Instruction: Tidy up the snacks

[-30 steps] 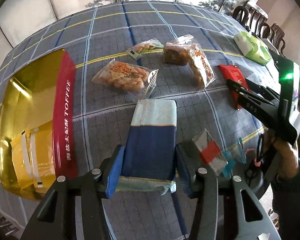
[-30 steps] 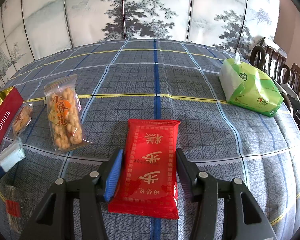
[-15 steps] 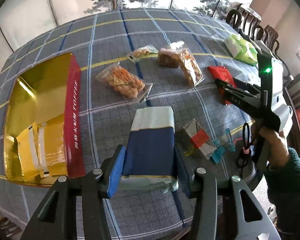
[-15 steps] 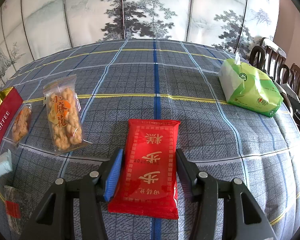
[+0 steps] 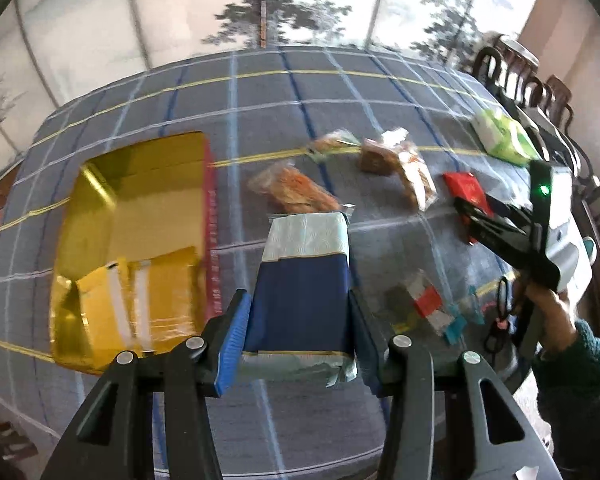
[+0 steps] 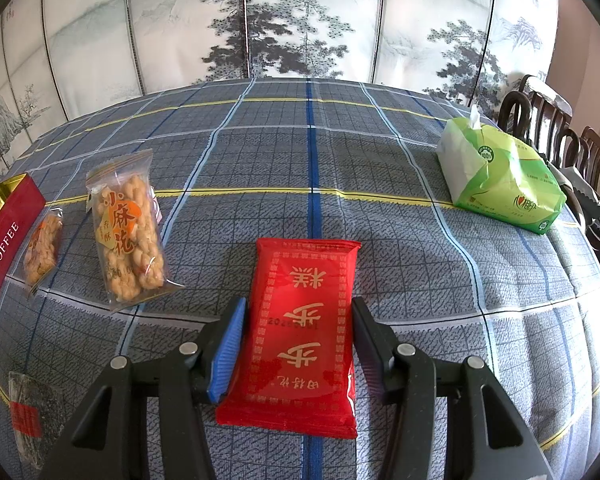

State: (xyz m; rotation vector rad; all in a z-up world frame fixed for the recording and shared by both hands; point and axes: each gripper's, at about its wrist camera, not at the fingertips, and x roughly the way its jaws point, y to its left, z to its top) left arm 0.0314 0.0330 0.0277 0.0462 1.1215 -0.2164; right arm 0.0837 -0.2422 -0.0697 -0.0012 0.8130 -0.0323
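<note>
Left wrist view, jaws clamped on blue packet (image 5: 302,300), right wrist view, red packet (image 6: 300,336) between jaws, contact unclear

Tin (image 5: 132,240) left of snack packets (image 5: 296,192)

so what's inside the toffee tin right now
The open toffee tin holds a yellow packet at its near end; the rest shows bare gold floor. Anything beneath that packet is hidden.
</note>
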